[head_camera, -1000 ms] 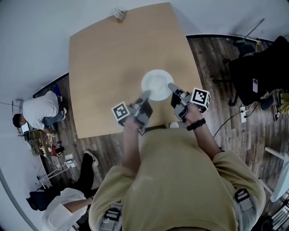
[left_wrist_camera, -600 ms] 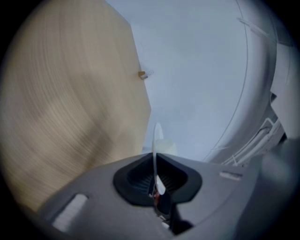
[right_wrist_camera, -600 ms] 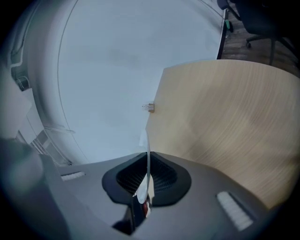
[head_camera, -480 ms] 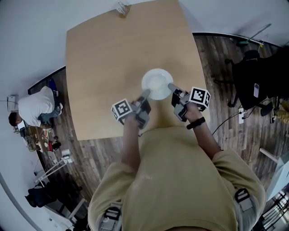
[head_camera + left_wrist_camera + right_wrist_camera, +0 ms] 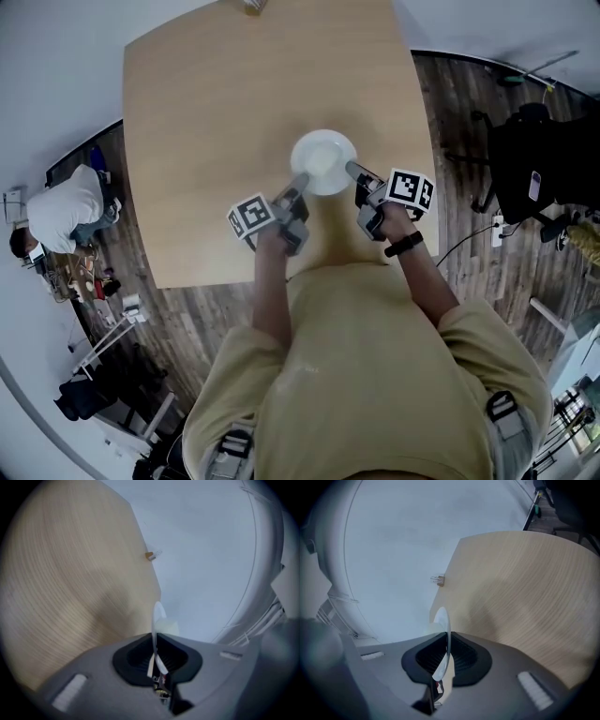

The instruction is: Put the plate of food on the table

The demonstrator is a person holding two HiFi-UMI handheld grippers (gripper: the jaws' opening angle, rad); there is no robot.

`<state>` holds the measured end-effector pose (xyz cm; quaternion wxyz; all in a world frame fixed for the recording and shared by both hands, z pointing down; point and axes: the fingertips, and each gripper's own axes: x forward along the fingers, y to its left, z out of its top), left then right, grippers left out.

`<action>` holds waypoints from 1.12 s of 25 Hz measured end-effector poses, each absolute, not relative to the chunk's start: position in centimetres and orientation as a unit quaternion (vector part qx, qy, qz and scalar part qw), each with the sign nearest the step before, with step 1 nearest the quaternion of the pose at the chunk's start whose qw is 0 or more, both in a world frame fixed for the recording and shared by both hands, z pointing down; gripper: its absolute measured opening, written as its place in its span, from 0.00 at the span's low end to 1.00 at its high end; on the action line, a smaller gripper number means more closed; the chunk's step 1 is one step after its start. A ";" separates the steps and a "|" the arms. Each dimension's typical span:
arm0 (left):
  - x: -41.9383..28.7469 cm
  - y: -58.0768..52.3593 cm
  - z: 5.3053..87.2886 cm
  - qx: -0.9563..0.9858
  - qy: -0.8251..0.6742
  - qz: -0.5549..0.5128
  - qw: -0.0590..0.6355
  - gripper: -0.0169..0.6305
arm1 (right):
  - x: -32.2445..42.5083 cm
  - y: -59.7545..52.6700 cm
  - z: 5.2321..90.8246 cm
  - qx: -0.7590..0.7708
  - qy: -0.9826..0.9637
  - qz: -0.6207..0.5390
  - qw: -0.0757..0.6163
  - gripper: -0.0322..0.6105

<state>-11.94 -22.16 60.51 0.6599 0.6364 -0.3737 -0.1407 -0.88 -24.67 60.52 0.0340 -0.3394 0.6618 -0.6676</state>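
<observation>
Spanning the gap between the two grippers, a white plate [image 5: 323, 161] sits over the middle of the pale wooden desk [image 5: 197, 131]; I cannot tell whether its base is touching the wood. The left gripper [image 5: 301, 179] has its fingers [image 5: 133, 656] clenched on the near-left rim, and the thin white edge runs straight through the slot between them. The right gripper [image 5: 351, 170] does the same on the near-right rim, its fingers [image 5: 466, 658] pinched tight on the edge.

In both gripper views a pale lump [image 5: 169, 626] shows on the plate just past the fingers, but what it is I cannot make out. From above the dish reads only as white.

Both forearms reach out from the person's beige shirt [image 5: 375, 375], roughly parallel, and the grippers angle inward toward each other and slightly down. Each carries its marker cube [image 5: 249, 217] on the outer side. A dark wristband [image 5: 405, 246] sits on the right wrist.

Far beyond the fingers, a small object [image 5: 251, 6] stands at the desk's far edge. Well off to the left of the left fingers, a person in white [image 5: 70, 211] crouches on the wood floor [image 5: 450, 141]. A black chair [image 5: 534, 159] stands well to the right.
</observation>
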 end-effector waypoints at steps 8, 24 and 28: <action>-12.5 -25.1 62.8 0.647 -0.393 -0.105 0.645 0.06 | -1.5 -27.4 63.1 -0.349 0.666 -0.659 0.009 0.10; -13.7 -30.6 68.7 0.620 -0.418 -0.087 0.658 0.07 | -2.7 -32.9 68.7 -0.382 0.664 -0.641 -0.039 0.12; -13.8 -31.0 69.9 0.607 -0.427 -0.089 0.664 0.07 | -2.8 -33.3 69.8 -0.387 0.660 -0.642 -0.042 0.12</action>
